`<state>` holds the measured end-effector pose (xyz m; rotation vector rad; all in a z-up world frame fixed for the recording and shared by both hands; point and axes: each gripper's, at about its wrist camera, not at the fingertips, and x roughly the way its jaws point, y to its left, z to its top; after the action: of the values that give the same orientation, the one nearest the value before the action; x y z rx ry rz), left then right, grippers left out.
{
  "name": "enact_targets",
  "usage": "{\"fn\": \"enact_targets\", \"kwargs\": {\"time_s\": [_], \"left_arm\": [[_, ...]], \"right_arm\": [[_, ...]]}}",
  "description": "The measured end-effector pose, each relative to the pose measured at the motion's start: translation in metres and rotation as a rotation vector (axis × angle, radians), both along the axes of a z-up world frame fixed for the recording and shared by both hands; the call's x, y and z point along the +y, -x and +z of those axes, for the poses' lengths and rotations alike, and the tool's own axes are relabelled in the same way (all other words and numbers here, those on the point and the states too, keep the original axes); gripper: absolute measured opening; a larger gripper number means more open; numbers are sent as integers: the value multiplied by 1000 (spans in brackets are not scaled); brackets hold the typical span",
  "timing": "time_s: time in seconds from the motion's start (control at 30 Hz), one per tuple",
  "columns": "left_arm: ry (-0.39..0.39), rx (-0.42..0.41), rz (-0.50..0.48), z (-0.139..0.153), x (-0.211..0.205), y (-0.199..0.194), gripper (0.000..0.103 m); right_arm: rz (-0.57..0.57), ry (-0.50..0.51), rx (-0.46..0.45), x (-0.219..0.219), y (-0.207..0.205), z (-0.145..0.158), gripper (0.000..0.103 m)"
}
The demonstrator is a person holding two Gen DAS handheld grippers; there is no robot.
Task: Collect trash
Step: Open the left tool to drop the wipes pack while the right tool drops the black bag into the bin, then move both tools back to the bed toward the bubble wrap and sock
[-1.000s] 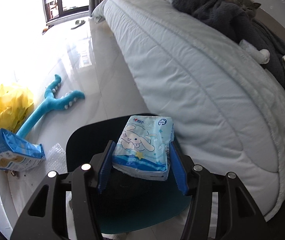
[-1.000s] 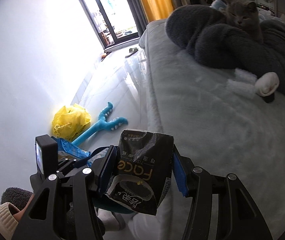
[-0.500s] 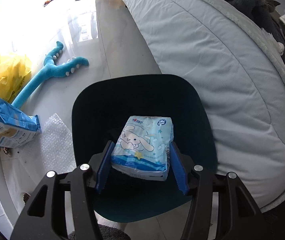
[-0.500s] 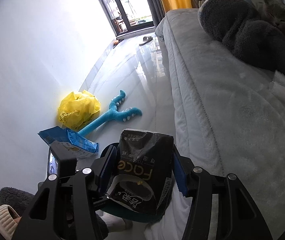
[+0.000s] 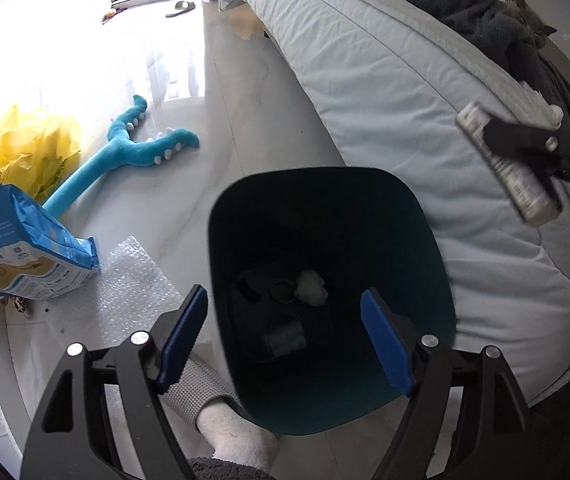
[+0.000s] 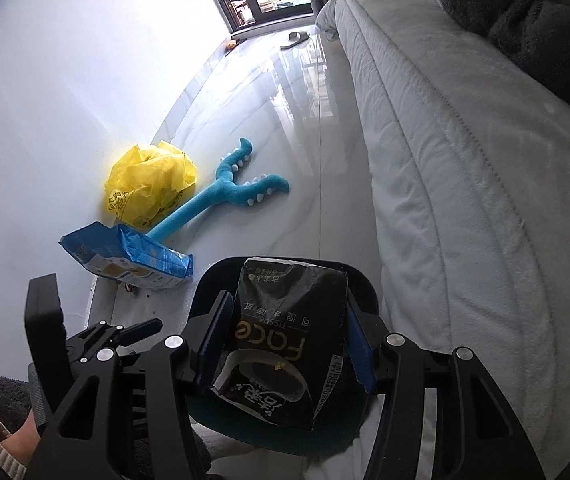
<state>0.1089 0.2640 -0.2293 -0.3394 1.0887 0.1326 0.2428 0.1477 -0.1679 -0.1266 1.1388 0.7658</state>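
- Two grippers over one dark teal bin (image 5: 425, 240), which stands on the pale glossy floor (image 5: 225, 140) just beside the bed (image 5: 385, 80).
- Left gripper (image 5: 285, 332): jaws spread wide, nothing between the blue pads (image 5: 183, 334), hanging right above the bin mouth.
- Bin bottom: a few dim items, one whitish crumpled lump (image 5: 311, 286) and some dark pieces; too dark to name.
- Right gripper (image 6: 287, 340): clamped on a black tissue pack (image 6: 285, 344), print reads "Face", a torn oval opening on its near end.
- Black pack is held above the bin's rim (image 6: 221, 272); in the left wrist view its barcoded edge (image 5: 505, 160) shows at far right, over the bed's edge.
- Left of the bin on the floor: clear bubble wrap (image 5: 133, 284), touching or just beside the bin wall, cannot tell which.
- Blue snack-type bag (image 5: 17, 248) lies at the wall, its right end on the bubble wrap.
- Crumpled yellow plastic bag (image 5: 29, 148) farther along the wall.
- Teal plush toy (image 5: 125, 152) with white nubs beside the yellow bag, its long end reaching behind the blue bag.
- Far end: a slipper (image 5: 181, 6) near the glass door.
- Dark grey blanket (image 5: 465, 4) heaped on the bed, far right.
- White sock foot (image 5: 237, 436) near the bin's near edge.
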Motion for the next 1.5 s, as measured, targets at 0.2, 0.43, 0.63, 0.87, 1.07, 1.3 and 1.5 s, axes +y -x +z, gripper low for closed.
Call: {"fn": "enact_targets", "kwargs": {"time_s": [0.2,0.43,0.63,0.87,1.07,1.3,1.5], "left_arm": [[-17,-78,28,14,18,14,81],[-41,-134,46,25,35,26,73],[-62,-198,57,40,41,33,67],[-90,-276,59,63,41,36,64],[-70,-345,56,87,34,33,62],[-64,-408,50,111,18,20,62],[-181,-404,-17,132,-9,9,62]], "right_arm": [[17,55,42,21,3,-28,55],[20,131,98,34,3,-63,55],[28,180,107,42,5,-79,55],[68,253,112,46,13,-95,65],[69,270,104,34,15,-87,72],[98,248,46,19,20,-58,73],[88,155,-63,1,22,4,73]]}}
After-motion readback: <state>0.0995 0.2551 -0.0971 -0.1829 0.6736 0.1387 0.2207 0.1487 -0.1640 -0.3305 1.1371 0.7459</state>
